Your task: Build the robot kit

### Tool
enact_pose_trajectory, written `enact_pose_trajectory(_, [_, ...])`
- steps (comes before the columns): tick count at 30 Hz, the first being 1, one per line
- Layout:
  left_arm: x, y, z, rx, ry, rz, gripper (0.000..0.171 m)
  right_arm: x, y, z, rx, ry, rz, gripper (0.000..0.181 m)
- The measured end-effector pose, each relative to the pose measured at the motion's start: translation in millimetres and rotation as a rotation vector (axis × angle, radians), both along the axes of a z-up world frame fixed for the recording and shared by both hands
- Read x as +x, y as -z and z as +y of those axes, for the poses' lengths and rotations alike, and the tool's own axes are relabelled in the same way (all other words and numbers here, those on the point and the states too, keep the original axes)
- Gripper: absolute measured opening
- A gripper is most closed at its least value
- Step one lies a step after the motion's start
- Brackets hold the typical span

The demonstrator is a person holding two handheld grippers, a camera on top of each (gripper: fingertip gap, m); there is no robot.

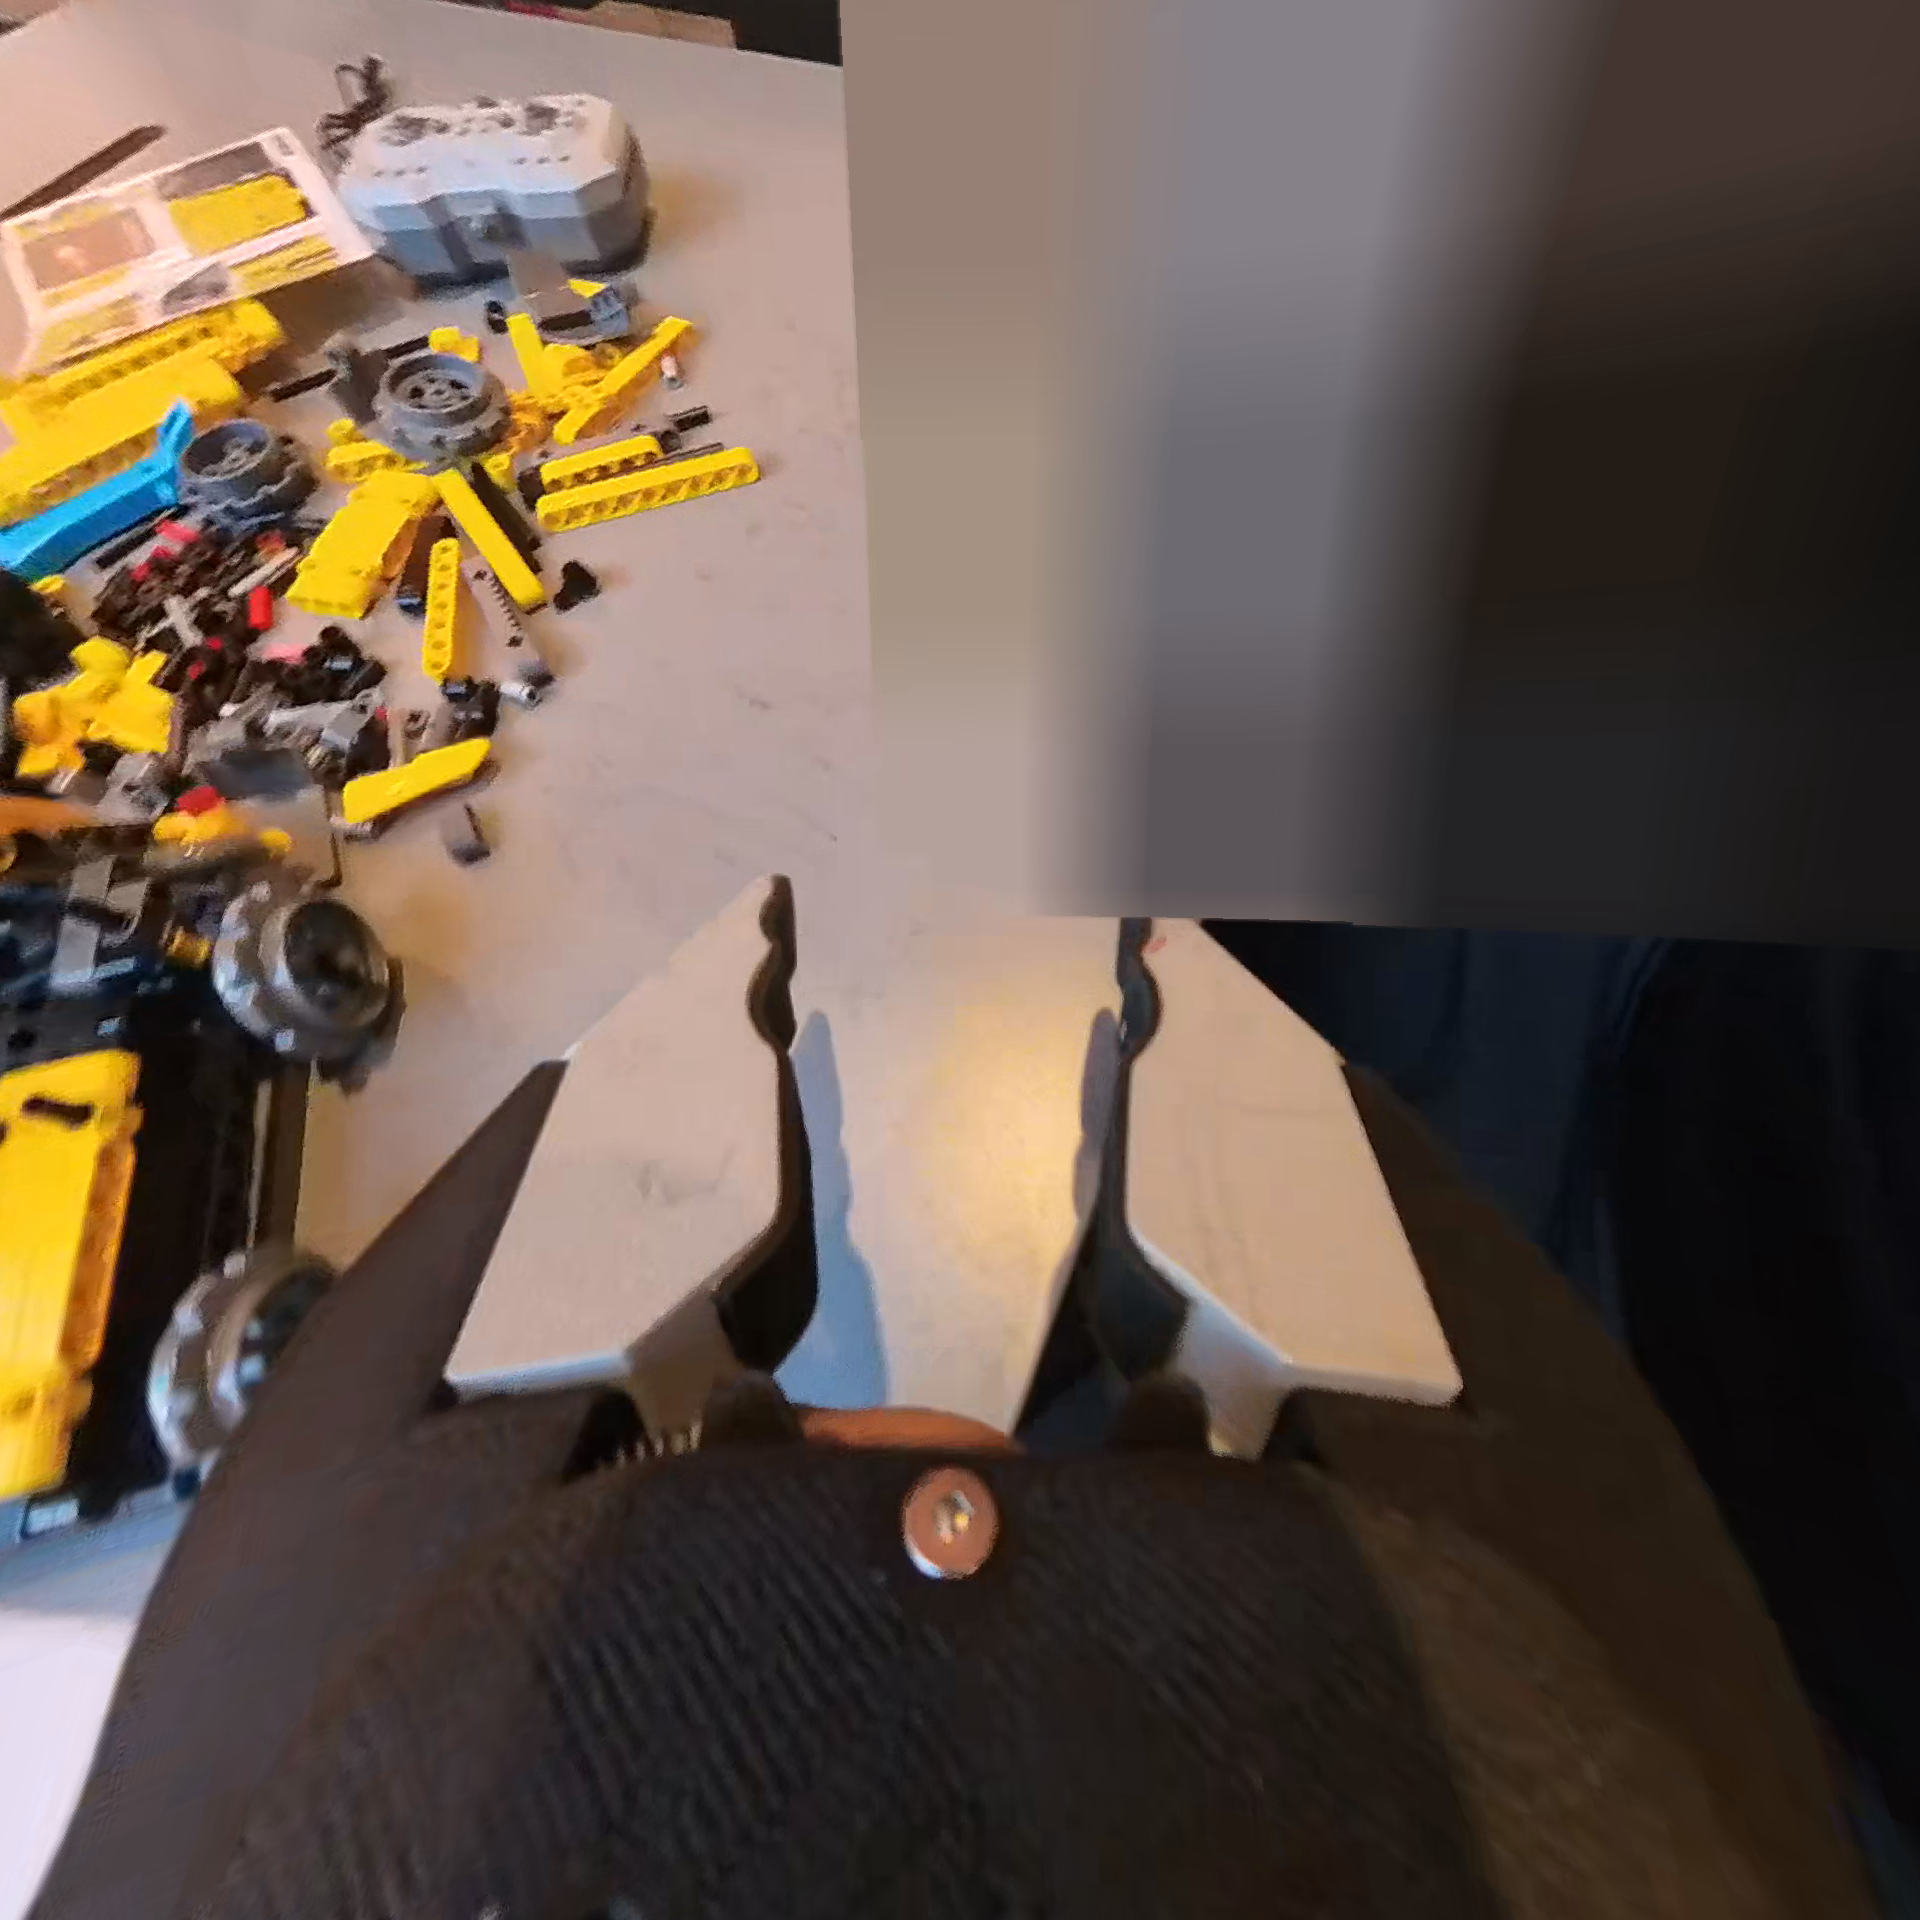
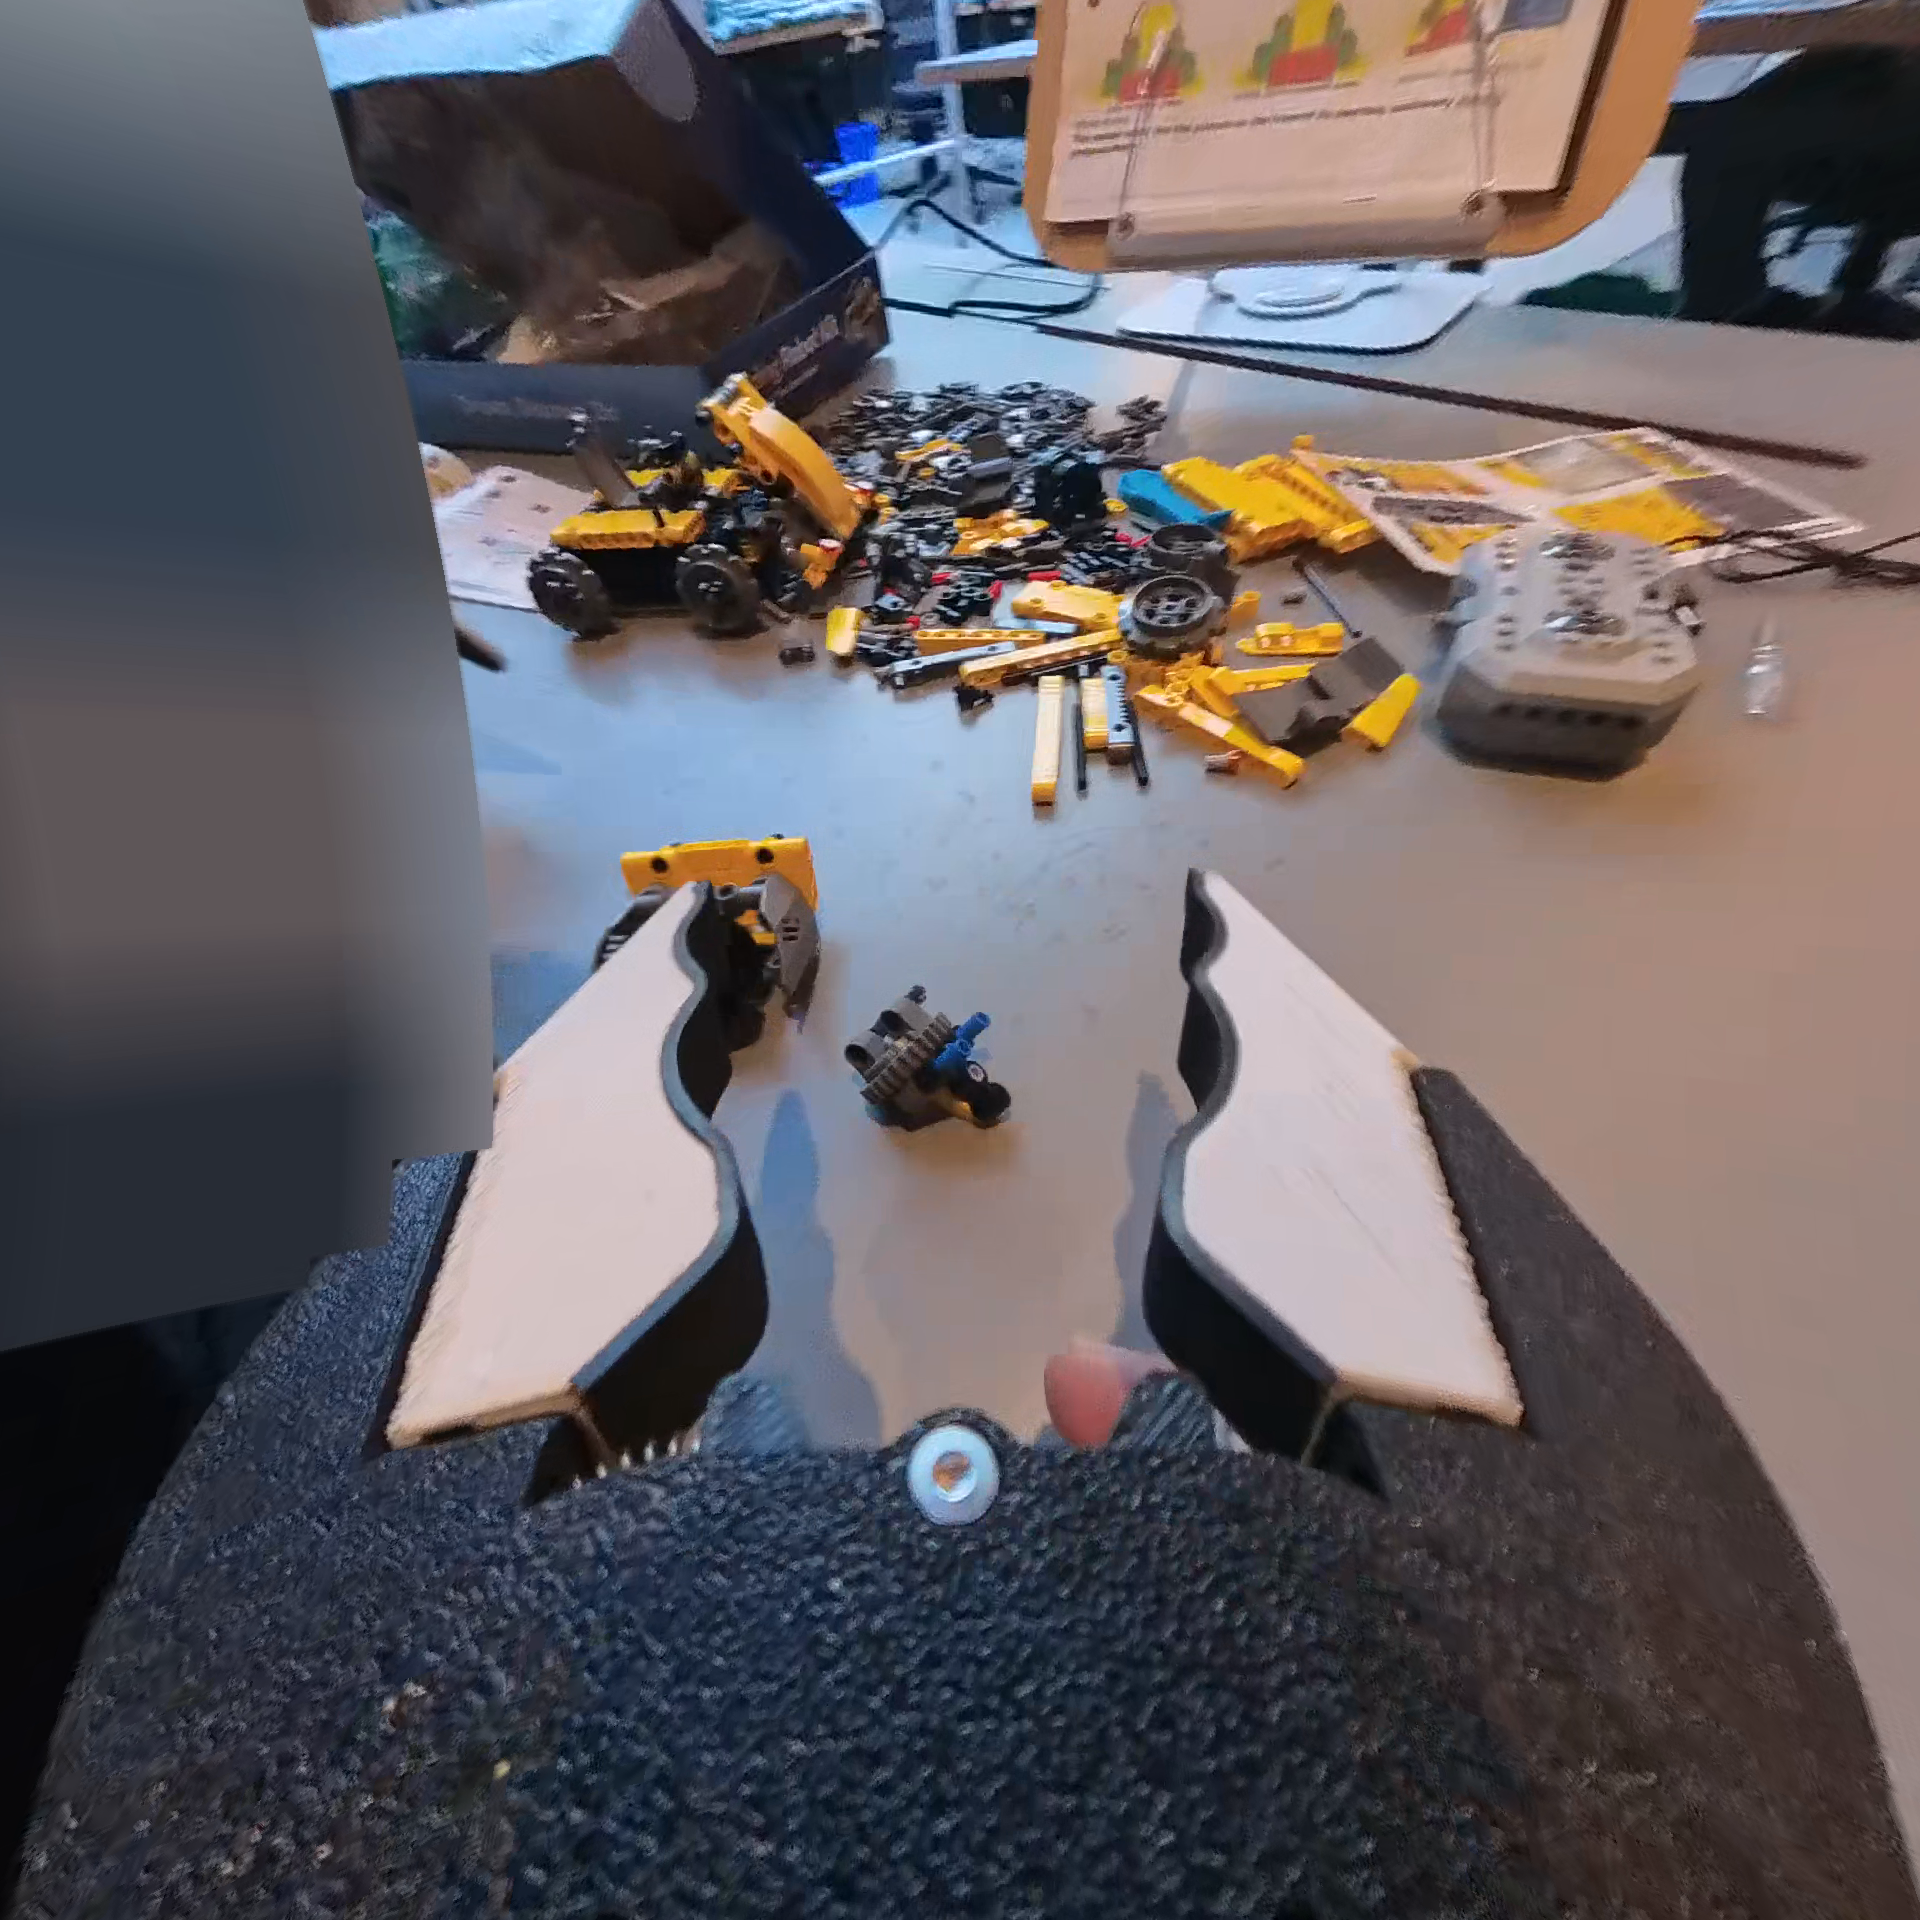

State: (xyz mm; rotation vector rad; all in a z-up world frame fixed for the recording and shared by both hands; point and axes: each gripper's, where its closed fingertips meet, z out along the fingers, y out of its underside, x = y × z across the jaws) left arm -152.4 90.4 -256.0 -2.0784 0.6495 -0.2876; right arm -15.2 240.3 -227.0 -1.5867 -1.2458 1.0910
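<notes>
Right tool (image 2: 935,1023): jaws spread wide, holding nothing, hovering low over the counter (image 2: 1455,935). Small gear assembly (image 2: 927,1062) (dark grey gear, blue pin, black connectors) lies on the counter between the fingers, touching neither. Yellow-and-black sub-assembly (image 2: 743,914) sits just beside the left fingertip, partly hidden by it.

Left tool (image 1: 956,935): jaws parted, empty, over bare counter; loose brick pile (image 1: 416,499) well to its side.

Gear assembly looks light, rigid, knobbly; pressed-in pins may pop loose. Best gripped across its blocky dark body, not the gear teeth.

Only the right view shows the gear assembly, the part-built wheeled vehicle (image 2: 675,540) whole and the dark box (image 2: 623,208); left view shows the grey battery unit (image 1: 499,187) closer.
</notes>
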Motion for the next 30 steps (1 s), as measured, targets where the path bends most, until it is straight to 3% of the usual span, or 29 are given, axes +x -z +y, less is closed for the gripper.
enact_pose_trajectory(6, [6,17,25,-0.030,0.088,0.085,0.060,-11,10,3,0.060,-0.054,-0.085,0.086])
enact_pose_trajectory(12, [13,23,17,-0.035,0.062,0.045,0.059,-5,35,-4,0.168,-0.149,-0.309,0.090])
enact_pose_trajectory(18, [12,21,13,-0.027,0.028,-0.035,0.056,-5,52,-12,0.203,-0.174,-0.330,0.082])
enact_pose_trajectory(22, [18,30,13,-0.131,0.059,-0.080,0.058,-8,53,-15,0.165,-0.214,-0.325,0.047])
enact_pose_trajectory(30, [15,30,15,-0.131,-0.001,-0.134,0.055,3,46,-19,0.187,-0.209,-0.279,0.056])
